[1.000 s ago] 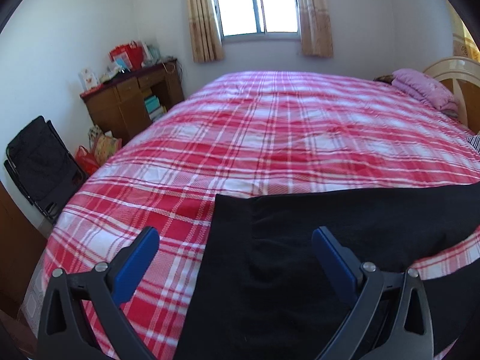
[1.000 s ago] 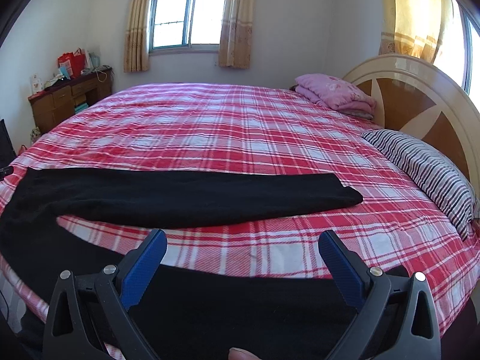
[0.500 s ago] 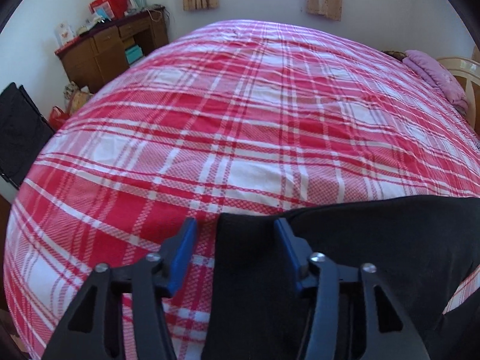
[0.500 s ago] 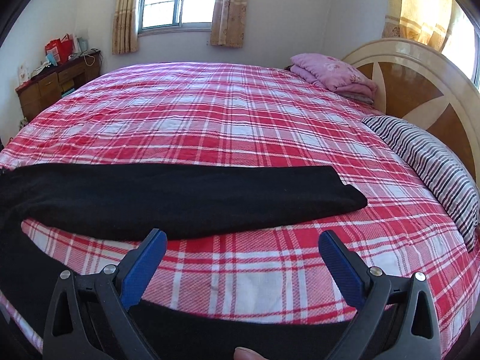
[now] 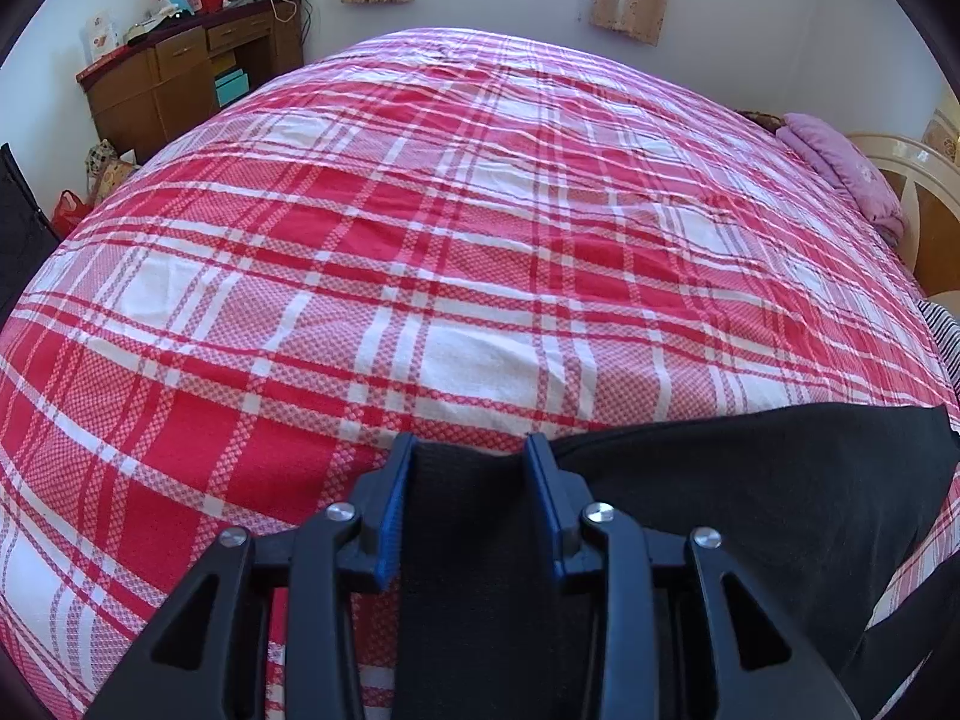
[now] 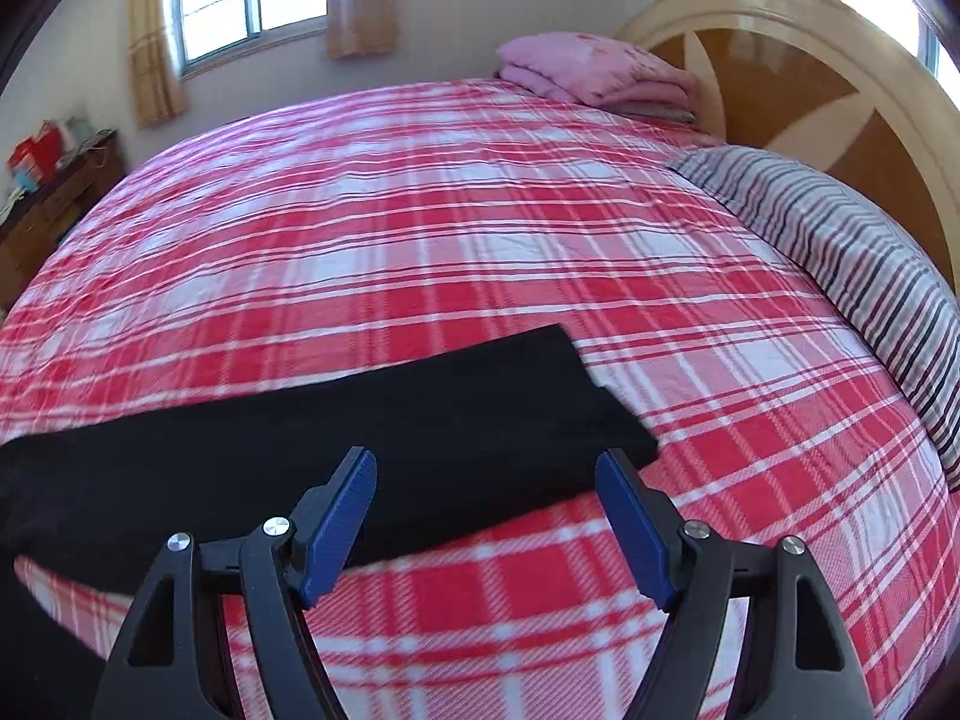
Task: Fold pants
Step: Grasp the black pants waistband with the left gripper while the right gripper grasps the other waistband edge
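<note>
- Left gripper [image 5: 471,450] first: its jaws are closing, and a corner of the black pants [image 5: 750,480] sits right between the blue pads, bunching slightly. The pads look to be touching the cloth on both sides, though how firm the pinch is I cannot tell.
- Right gripper [image 6: 486,468]: jaws are wide but closing, tips hovering over the end of a pant leg [image 6: 540,414]; nothing is held here.
- The pants lie flat on the plaid bedspread [image 5: 480,240], stretching away to the right of the left fingers, and to the left of the right fingers.
- Handling, by my read: soft, light, floppy cloth that will sag and drag. Best taken at corners and hems, both layers together.
- Beyond the right fingers: a striped pillow [image 6: 840,240] and a folded pink blanket [image 6: 600,72].
- Beyond the left fingers: a wooden desk [image 5: 180,78], red bags on top; its open shelf holds a teal box [image 5: 231,87].
</note>
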Available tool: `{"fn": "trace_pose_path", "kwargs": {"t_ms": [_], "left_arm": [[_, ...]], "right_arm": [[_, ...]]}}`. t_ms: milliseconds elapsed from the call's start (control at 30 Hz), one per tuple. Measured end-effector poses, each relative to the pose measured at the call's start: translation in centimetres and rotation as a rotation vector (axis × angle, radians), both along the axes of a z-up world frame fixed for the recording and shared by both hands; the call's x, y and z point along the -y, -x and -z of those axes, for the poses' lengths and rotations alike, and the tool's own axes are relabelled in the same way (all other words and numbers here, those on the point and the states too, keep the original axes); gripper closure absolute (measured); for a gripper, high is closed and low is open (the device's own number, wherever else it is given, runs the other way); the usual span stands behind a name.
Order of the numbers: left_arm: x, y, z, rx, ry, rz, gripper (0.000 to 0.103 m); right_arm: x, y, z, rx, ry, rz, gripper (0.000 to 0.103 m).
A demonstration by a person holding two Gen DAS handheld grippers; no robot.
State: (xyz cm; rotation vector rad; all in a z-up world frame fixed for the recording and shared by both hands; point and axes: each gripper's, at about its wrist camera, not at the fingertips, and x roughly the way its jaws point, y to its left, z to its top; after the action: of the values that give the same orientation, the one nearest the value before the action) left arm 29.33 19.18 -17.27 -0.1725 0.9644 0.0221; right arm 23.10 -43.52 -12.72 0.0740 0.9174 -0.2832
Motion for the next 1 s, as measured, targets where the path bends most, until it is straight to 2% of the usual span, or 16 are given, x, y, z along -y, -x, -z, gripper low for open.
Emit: {"fn": "trace_pose_path", "kwargs": {"t_ms": [167, 333, 467, 567, 600, 633, 667, 700, 733, 767, 833, 900, 1000], "left_arm": [[-0.2, -0.6, -0.1, -0.005, 0.005, -0.027, 0.065], [-0.2, -0.9, 0.3, 0.017, 0.007, -0.033, 0.065], [-0.2, -0.8, 0.4, 0.029, 0.009, -0.038, 0.065], [0.1, -0.9, 0.5, 0.027, -0.016, -0.036, 0.065], [0.3, -0.9, 0.5, 0.026, -0.025, -0.036, 0.065], [0.4, -0.9, 0.5, 0.025, -0.037, -0.035, 0.065], [0.7, -0.9, 0.4, 0.029, -0.052, -0.032, 0.065], [0.8, -0.8, 0.4, 0.033, -0.060, -0.028, 0.065], [0.9, -0.9, 0.5, 0.031, -0.064, -0.018, 0.065], [0.8, -0.9, 0.5, 0.029, -0.064, -0.014, 0.066], [0.5, -1.0, 0.5, 0.028, -0.052, -0.013, 0.072], [0.3, -1.0, 0.3, 0.041, -0.033, -0.005, 0.087], [-0.1, -0.4, -0.4, 0.077, 0.008, 0.002, 0.088]], "right_arm": [[3.6, -3.6, 0.9, -0.023, 0.031, 0.058, 0.030], [6.4, -6.8, 2.3, -0.065, 0.021, 0.077, 0.033], [8.2, -8.4, 3.6, -0.087, -0.069, 0.065, 0.033], [8.5, -9.2, 4.7, -0.112, -0.095, 0.047, 0.035], [8.6, -9.5, 5.2, -0.123, -0.112, 0.041, 0.038], [8.6, -9.7, 5.7, -0.141, -0.131, 0.037, 0.049], [8.5, -9.8, 6.3, -0.161, -0.153, 0.023, 0.054], [8.3, -9.8, 6.4, -0.156, -0.137, 0.015, 0.055], [7.8, -9.8, 6.4, -0.154, -0.117, -0.008, 0.064], [7.7, -9.9, 6.3, -0.150, -0.123, -0.022, 0.077], [7.5, -10.0, 6.2, -0.151, -0.131, -0.033, 0.089], [6.9, -10.0, 5.7, -0.147, -0.113, -0.053, 0.093], [5.9, -9.3, 4.2, -0.103, -0.086, -0.081, 0.094]]}}
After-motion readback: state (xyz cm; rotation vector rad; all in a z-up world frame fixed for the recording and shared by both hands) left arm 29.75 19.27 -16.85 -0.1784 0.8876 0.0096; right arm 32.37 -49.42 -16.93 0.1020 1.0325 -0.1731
